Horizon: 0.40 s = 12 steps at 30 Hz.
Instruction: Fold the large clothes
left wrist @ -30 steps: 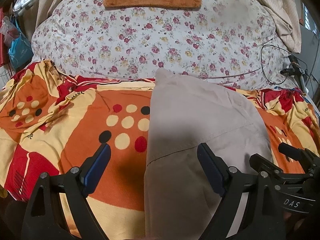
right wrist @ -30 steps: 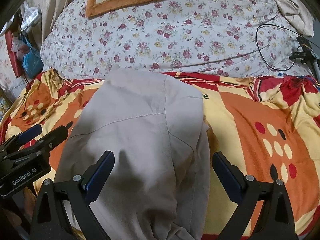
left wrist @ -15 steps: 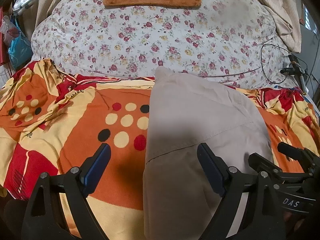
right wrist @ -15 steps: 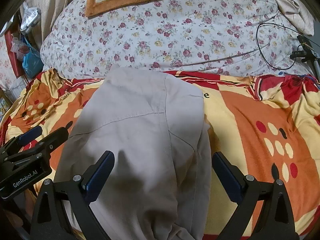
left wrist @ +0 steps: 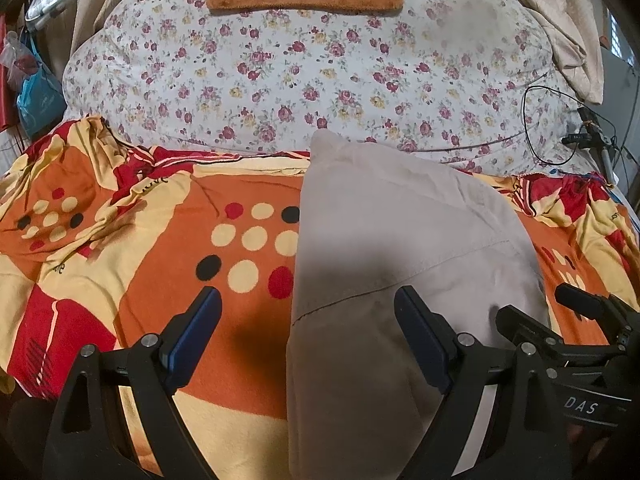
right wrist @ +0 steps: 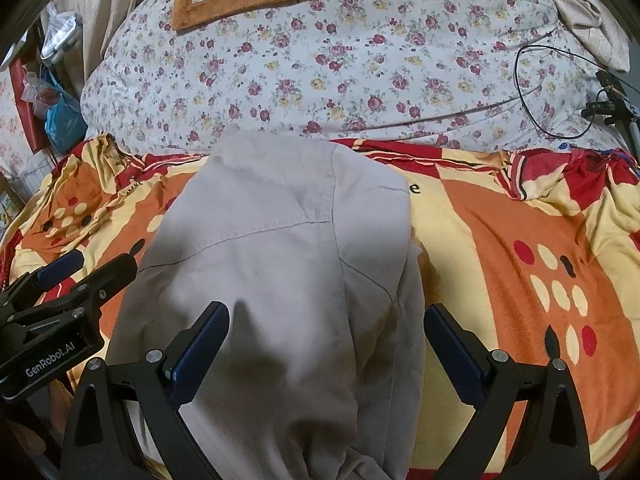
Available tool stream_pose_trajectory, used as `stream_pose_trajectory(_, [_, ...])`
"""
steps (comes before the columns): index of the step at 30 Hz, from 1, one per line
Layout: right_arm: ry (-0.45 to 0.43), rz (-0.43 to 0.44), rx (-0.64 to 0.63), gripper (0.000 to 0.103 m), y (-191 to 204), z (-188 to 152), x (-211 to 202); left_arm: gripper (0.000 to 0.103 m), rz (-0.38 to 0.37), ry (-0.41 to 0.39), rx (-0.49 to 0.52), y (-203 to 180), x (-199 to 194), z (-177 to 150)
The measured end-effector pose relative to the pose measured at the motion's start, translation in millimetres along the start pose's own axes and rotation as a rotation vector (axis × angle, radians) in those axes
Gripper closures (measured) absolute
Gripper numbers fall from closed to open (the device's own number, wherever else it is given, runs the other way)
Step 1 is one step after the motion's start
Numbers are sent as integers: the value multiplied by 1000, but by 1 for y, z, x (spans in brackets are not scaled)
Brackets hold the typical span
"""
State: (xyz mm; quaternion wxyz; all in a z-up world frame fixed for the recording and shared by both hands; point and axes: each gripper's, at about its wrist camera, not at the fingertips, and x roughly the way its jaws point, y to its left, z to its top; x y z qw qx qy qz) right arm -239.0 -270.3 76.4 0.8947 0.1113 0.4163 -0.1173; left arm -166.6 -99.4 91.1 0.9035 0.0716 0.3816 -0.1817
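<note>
Beige garment (left wrist: 400,248) lying folded lengthwise at frame centre on the patterned blanket (left wrist: 140,248); left hand-held gripper (left wrist: 308,332) and right hand-held gripper (right wrist: 326,340) both spread wide, gripping nothing, so a shallow pinch risks lifting only the top layer and undoing the fold.

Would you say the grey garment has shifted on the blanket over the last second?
No. The grey garment keeps its left edge beside the same dots of the blanket.
</note>
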Motion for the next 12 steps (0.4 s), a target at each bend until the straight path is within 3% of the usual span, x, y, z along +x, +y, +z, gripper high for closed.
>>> stream_pose_trajectory(12, [-15,21,3,5,-5,2,0,14,-32,12,13,7,7,4])
